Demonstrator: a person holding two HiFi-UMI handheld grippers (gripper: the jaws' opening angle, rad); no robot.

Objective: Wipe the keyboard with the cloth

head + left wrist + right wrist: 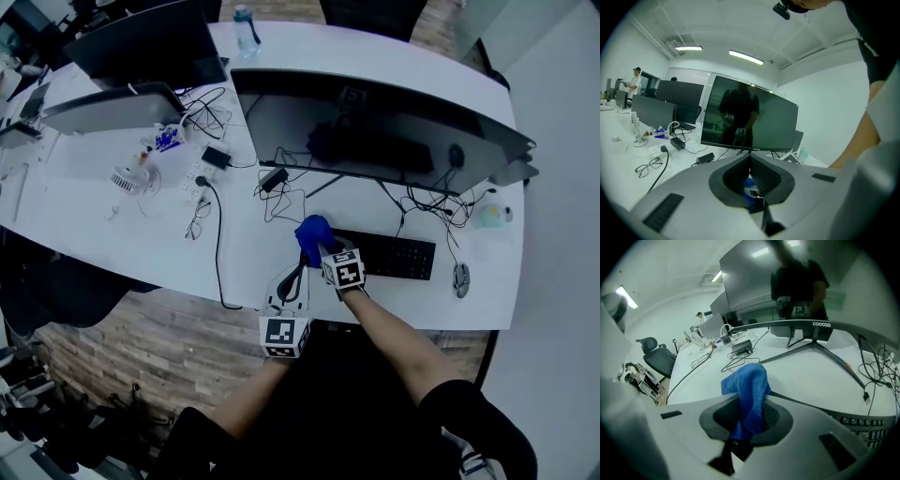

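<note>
A black keyboard [394, 255] lies on the white desk [112, 234] in front of a wide curved monitor [375, 131]. Just left of the keyboard's left end, my right gripper [322, 251] is shut on a bunched blue cloth [313, 232]. In the right gripper view the cloth [746, 383] bulges up between the jaws of the right gripper [757, 397], and the keyboard [865, 425] shows at the lower right. My left gripper [289, 281] hovers at the desk's front edge, below and left of the cloth. In its own view the left gripper [750, 158] has its jaws shut, with nothing held.
A mouse [460, 278] sits right of the keyboard. Tangled cables [281, 192] and a power brick [274, 178] lie under the monitor. Glasses [197, 225], a small fan [127, 178], a second monitor [112, 108] and a bottle [246, 28] are to the left and back.
</note>
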